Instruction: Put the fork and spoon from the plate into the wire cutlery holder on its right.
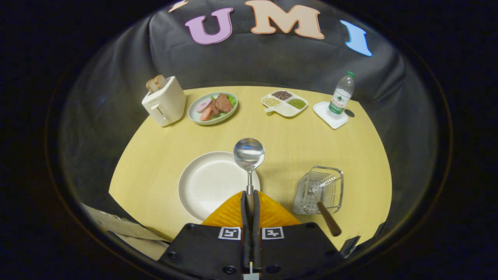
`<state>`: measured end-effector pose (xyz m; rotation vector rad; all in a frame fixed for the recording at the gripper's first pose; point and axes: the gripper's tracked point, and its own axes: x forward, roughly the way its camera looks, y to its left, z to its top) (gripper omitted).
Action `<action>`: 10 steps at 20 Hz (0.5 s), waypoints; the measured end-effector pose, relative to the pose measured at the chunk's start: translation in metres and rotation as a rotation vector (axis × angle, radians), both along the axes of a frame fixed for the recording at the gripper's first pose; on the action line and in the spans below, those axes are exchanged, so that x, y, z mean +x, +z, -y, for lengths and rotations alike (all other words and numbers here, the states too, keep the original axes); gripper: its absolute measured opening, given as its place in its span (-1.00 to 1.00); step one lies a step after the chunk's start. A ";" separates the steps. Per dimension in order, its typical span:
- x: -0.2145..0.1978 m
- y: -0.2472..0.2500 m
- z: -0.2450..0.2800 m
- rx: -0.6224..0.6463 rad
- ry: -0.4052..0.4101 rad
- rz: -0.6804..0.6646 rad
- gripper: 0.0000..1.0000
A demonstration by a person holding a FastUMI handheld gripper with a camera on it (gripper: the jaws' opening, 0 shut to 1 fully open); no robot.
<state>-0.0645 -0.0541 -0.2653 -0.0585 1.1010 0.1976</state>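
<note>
Both fingers of gripper (249, 198) clenched on spoon (249, 155) handle | bowl raised beyond them over plate (206, 182) | fork (325, 202) already in wire cutlery holder (320, 189), right of plate

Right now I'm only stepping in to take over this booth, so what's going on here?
The hand-held gripper has its jaws shut on the handle of the spoon, holding it up over the plate, bowl pointing away. The fork already lies tilted in the wire cutlery holder to the plate's right, its handle sticking out over the rim. So the spoon is the one piece left to go in.
</note>
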 end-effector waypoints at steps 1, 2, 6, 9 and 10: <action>0.000 0.003 0.007 -0.011 0.001 0.000 -0.89; 0.001 0.006 0.015 -0.021 0.002 -0.001 -0.89; 0.004 0.015 0.046 -0.052 -0.011 -0.010 -0.89; 0.003 0.016 0.070 -0.081 -0.021 -0.029 -0.89; 0.002 0.017 0.078 -0.092 -0.019 -0.035 -0.89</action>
